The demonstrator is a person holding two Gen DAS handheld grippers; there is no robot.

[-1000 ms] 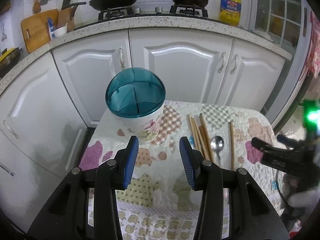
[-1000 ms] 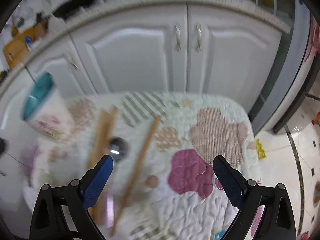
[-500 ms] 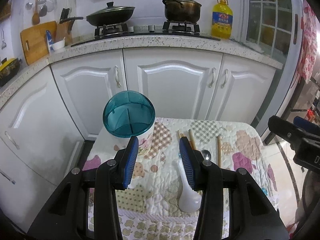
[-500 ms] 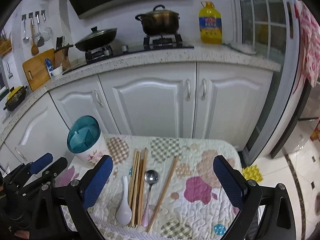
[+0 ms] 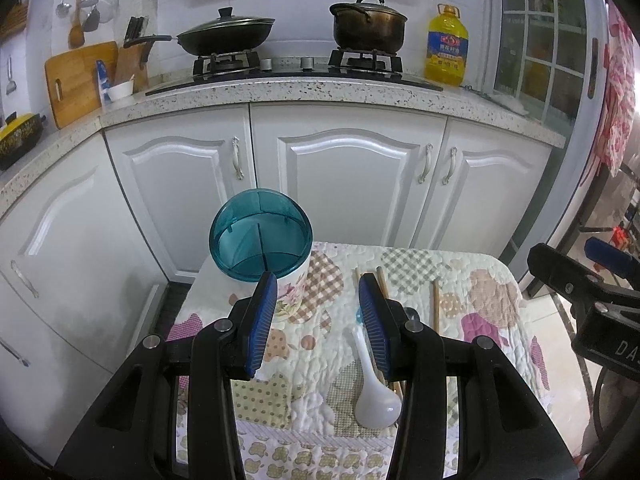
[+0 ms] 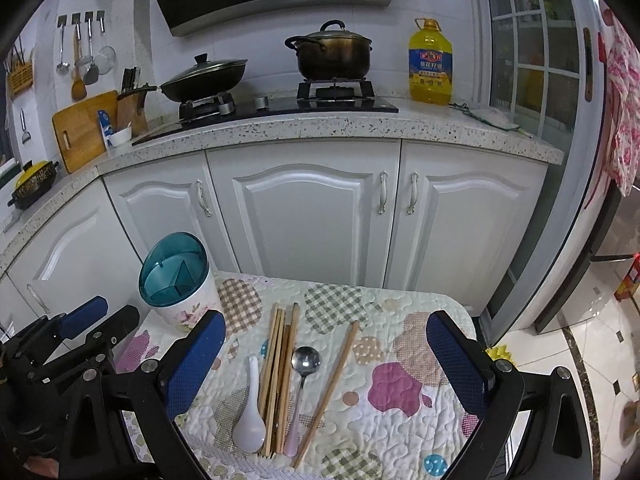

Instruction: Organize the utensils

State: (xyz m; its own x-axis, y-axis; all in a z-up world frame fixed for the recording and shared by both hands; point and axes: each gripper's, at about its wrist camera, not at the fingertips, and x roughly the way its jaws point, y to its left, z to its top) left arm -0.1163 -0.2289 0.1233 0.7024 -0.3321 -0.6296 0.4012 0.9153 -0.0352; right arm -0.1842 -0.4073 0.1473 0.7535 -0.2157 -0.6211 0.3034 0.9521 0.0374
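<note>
Two tools hang above the surface (image 6: 416, 344), both spread and empty: the right tool (image 6: 326, 356) gapes wide, the left tool (image 5: 318, 322) stands moderately parted. Nothing is sorted yet. A bundle of chopsticks (image 6: 278, 364) lies mid-surface, with a white spoon (image 6: 249, 408) just to its left, a metal spoon (image 6: 305, 376) just to its right, and one stray chopstick (image 6: 328, 386) angled beyond that. The holder (image 6: 176, 276) stands upright at the far left corner, its teal top divided into compartments, all seemingly empty.

The likely first step is a pick. The stray chopstick is the easiest start, since it lies apart from its neighbours. Come straight down across its shaft near the middle, so it lifts level, and close fully, as it is thin. Then tip it upright before lowering it into one compartment.
</note>
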